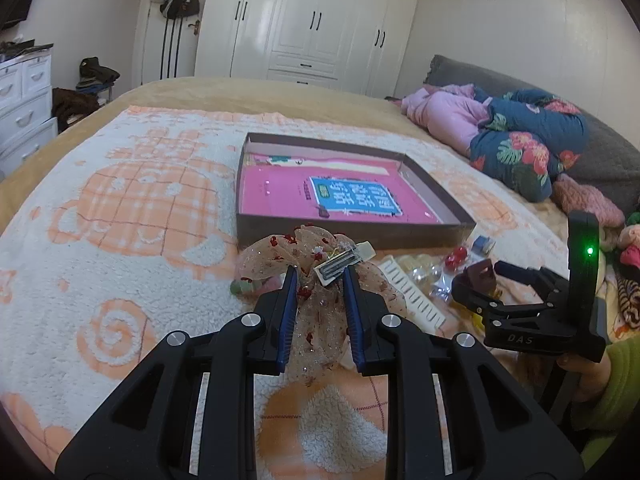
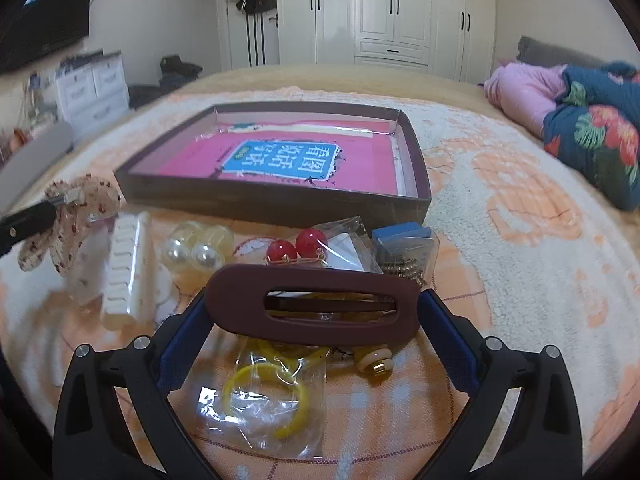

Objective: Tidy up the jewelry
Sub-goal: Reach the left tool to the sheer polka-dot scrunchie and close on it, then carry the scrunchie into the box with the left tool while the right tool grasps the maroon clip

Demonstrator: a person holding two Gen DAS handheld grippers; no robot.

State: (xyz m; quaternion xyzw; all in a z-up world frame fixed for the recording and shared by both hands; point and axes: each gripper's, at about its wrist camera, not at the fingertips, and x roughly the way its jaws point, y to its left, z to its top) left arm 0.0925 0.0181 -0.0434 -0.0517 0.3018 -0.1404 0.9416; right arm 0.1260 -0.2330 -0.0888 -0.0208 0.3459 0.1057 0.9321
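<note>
Left gripper (image 1: 320, 276) is pointing forward and down over the blanket (image 1: 120, 208), jaws pinching the sheer bow hair clip (image 1: 316, 280); fabric is bunching between the blue pads (image 1: 290, 312), and the clip's metal bar is lying just past the tips. Right gripper (image 2: 316, 300) is angling down the same way, jaws spread wide and gripping the maroon oval hair claw (image 2: 316, 280) by its two ends, holding it above the pile. In the left wrist view a hand (image 1: 580, 376) in a green sleeve (image 1: 616, 384) is carrying that gripper at the right edge. Loose pieces are sitting on the blanket just in front of the brown box (image 2: 280, 200): white comb clip (image 2: 124, 268), pearl earrings (image 2: 196, 256), red bead earrings (image 2: 296, 246), bagged yellow bangle (image 2: 264, 400). The box is holding a pink book (image 2: 280, 156).
</note>
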